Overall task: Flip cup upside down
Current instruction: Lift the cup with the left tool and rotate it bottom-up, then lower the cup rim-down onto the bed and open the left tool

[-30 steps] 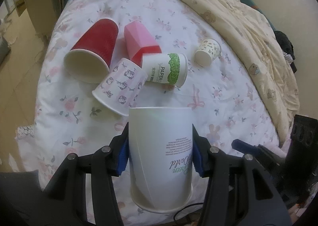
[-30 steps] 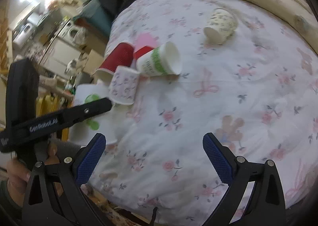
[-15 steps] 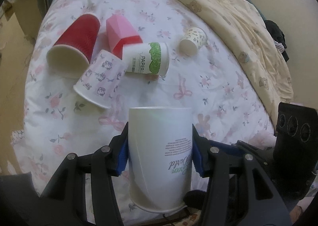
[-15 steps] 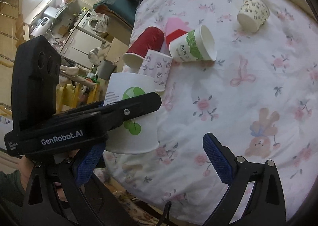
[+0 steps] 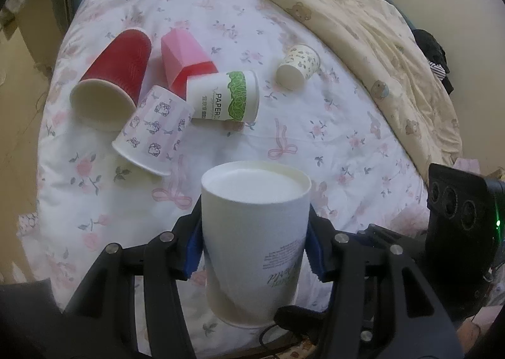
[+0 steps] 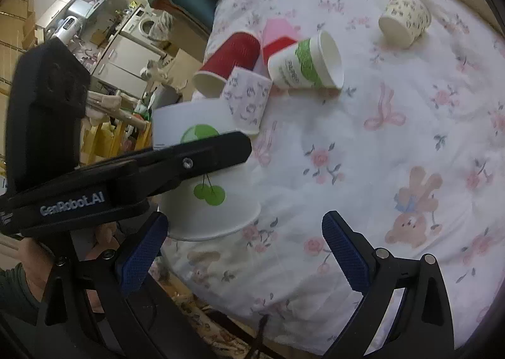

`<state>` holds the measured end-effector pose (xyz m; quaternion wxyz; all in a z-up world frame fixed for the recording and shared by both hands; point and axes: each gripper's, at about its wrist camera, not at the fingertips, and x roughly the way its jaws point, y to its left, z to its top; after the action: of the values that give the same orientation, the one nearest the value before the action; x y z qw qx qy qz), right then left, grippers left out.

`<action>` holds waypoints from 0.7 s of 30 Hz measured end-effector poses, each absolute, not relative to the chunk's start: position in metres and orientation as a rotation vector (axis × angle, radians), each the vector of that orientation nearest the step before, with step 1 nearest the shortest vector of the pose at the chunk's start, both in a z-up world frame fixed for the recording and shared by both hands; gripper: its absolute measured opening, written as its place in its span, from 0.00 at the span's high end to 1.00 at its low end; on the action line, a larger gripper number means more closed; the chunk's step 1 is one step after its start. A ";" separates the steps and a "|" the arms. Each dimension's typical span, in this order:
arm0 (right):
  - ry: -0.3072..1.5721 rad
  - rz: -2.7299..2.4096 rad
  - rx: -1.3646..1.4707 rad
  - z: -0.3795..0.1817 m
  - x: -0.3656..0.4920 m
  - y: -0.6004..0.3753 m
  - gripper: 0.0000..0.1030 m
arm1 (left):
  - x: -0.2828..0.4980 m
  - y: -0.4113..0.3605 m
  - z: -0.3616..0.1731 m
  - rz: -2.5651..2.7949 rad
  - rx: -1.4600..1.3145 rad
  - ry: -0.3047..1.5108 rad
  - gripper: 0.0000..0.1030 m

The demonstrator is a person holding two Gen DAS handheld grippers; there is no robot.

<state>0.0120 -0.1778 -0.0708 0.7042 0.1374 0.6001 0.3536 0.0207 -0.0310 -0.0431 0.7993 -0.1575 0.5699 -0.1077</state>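
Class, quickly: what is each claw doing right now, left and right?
Left claw: closed on the white cup, base up, rim down.
Right claw: open, holding nothing.

black left gripper arm (image 6: 132, 169): white "GenRobot.AI", on its side
white paper cup with green leaf band (image 5: 222, 96): "PAPERC…", cut off; lies ahead of left gripper
gripped tall white paper cup (image 5: 254, 242): small print, unreadable

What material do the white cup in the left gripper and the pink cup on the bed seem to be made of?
White cup: probably paper, matte, with a rolled rim, printed text and green cherries on its side. Pink cup: probably hard plastic, smooth with a slight sheen; flat facets and sharp edges suggest moulding. The left gripper is shut on the white cup.
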 end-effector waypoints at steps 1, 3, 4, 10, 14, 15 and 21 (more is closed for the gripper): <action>1.336 0.781 0.294 -0.071 0.012 -0.178 0.03 | 0.021 -0.031 -0.042 -0.230 -0.338 1.221 0.51; 1.343 0.760 0.271 -0.074 0.013 -0.178 0.03 | 0.021 -0.030 -0.042 -0.229 -0.339 1.217 0.51; 1.352 0.747 0.269 -0.077 0.013 -0.179 0.03 | 0.021 -0.029 -0.041 -0.229 -0.341 1.216 0.51; 1.365 0.686 0.241 -0.083 0.016 -0.184 0.02 | 0.021 -0.028 -0.039 -0.241 -0.342 1.221 0.51; 1.353 0.637 0.164 -0.083 0.016 -0.182 0.02 | 0.020 -0.030 -0.041 -0.245 -0.331 1.241 0.51; 1.355 0.636 0.155 -0.084 0.015 -0.182 0.02 | 0.020 -0.031 -0.042 -0.245 -0.329 1.246 0.51; 1.328 0.615 0.147 -0.077 0.014 -0.190 0.02 | 0.022 -0.030 -0.040 -0.203 -0.306 1.231 0.51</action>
<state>0.0142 -0.1896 -0.0766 0.7416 0.0671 0.6057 0.2804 0.0220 -0.0298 -0.0396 0.8008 -0.1427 0.5739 -0.0947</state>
